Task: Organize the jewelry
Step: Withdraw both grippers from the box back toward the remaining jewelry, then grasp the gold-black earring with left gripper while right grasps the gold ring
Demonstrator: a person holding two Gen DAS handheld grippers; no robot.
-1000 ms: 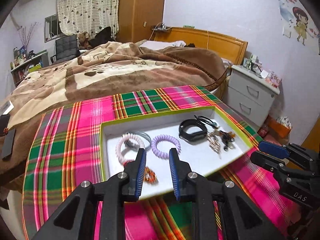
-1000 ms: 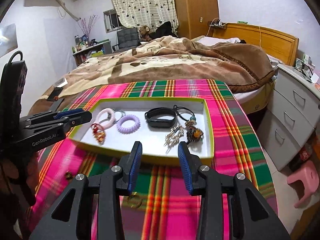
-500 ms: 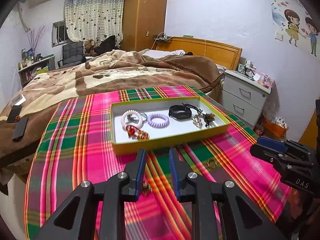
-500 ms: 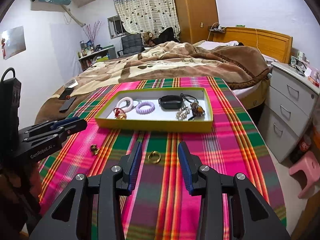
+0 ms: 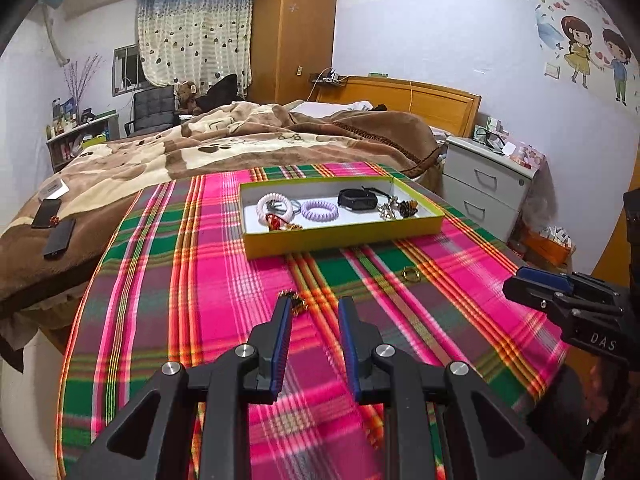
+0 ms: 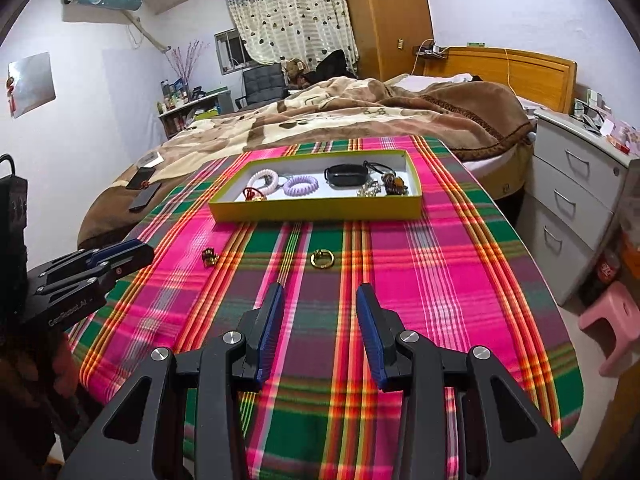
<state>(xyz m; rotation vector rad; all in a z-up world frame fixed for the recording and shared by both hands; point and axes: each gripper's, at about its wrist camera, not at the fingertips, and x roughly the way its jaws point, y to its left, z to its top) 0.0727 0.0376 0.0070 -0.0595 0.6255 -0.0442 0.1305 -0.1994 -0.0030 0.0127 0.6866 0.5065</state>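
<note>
- Left hand-held gripper (image 5: 314, 307) hangs over the near part of the plaid-covered bench (image 5: 168, 288), its jaws apart with nothing between them; a small gold trinket (image 5: 295, 301) lies on the cloth just beyond its left fingertip.
- Between the two tools and a little farther off, a gold ring (image 6: 322, 258) lies loose on the cloth, well short of the yellow-green tray (image 6: 316, 210).
- That tray sits toward the far end of the bench and already holds a pink coil band (image 6: 263, 181), a lilac coil band (image 6: 301, 185), a black wristband (image 6: 346, 174) and a tangle of small pieces (too fine to tell apart).
- Right hand-held gripper (image 6: 320, 312) is also parted and empty, lined up roughly with the ring.
- Judged from this layout, the step in hand is collecting the two strays left outside the tray.
- Next move probably calls for lowering one tool until its tips straddle a piece, then closing gently (both pieces are small and lie flat on soft cloth, so the pads could slide over them).
</note>
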